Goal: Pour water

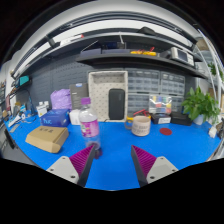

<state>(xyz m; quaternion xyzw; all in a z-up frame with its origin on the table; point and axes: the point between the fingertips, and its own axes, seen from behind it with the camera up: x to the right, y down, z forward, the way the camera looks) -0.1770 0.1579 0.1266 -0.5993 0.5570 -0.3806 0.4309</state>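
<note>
From the gripper view, the hand-held gripper (113,165) hung above a blue table (115,150) with its two pads spread wide and nothing between them. Just ahead of the left pad (72,166) stood a pink-capped bottle (90,125), upright, and that looked the likeliest vessel for the water. Right of it, a little farther back, sat a squat tan cup (141,125), apart from the bottle. A flat cardboard box (46,138) lay to the left, well clear of the fingers, and a green plant (203,104) stood at the far right. A dark speaker-like block (116,103) rose behind, against a shelf unit.

By my reckoning the pour had not begun; the reach came first. To do it well, the person would steer left so the bottle sat squarely between the fingers, grip at mid-body below the cap, and keep it level while lifting. Whether the cap was sealed I could not tell.
</note>
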